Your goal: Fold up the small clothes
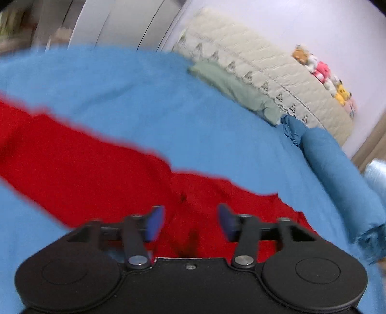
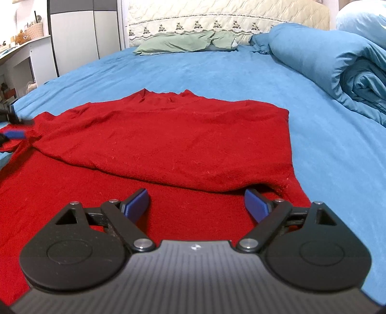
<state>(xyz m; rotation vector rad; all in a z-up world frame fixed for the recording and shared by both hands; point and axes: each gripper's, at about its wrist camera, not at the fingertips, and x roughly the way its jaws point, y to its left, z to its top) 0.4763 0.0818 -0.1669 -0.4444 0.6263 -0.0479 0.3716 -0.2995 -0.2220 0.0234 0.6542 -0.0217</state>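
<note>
A red knit sweater lies spread on the blue bed sheet, with its upper part folded down over the lower part. My right gripper is open and empty, low over the sweater's near part just before the fold edge. My left gripper is open and empty above the red sweater; that view is motion-blurred. The left gripper's blue fingertip shows at the far left of the right wrist view, at the sweater's left sleeve.
A rolled blue duvet lies along the bed's right side. A green pillow rests against the quilted cream headboard. Plush toys sit on the headboard. A white desk and wardrobe stand to the left.
</note>
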